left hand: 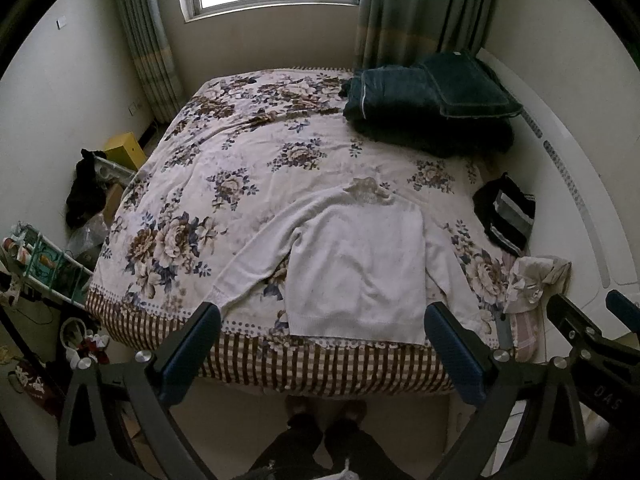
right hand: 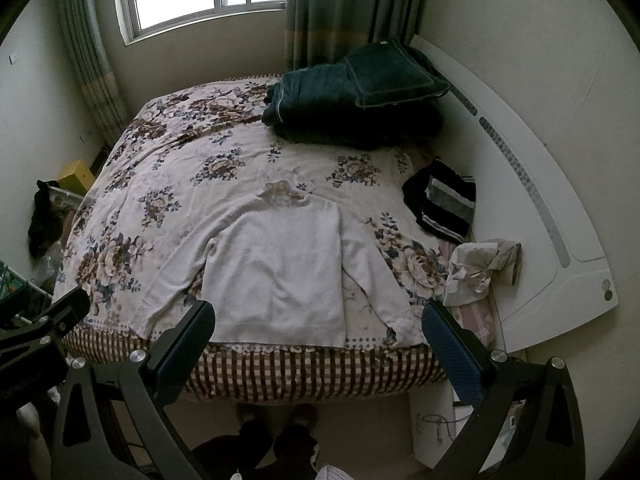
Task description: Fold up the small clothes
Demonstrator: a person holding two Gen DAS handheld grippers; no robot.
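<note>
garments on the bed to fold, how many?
3: white sweater spread flat at the near edge; black striped garment by the headboard; crumpled beige piece at the near right corner. More may be hidden.

Between my left gripper's (left hand: 322, 344) wide-spread jaws lies the white sweater (left hand: 356, 268), flat on the bed (left hand: 256, 148), with nothing standing above it. Ahead of the jaws the floral cover is bare. Far ahead and to the right, a dark folded quilt (left hand: 424, 104) bulks up. Right of my right gripper's (right hand: 320, 340) jaws, a striped garment (right hand: 442, 204) and a crumpled cloth (right hand: 476, 268) crowd the headboard (right hand: 560, 200) edge.
</note>
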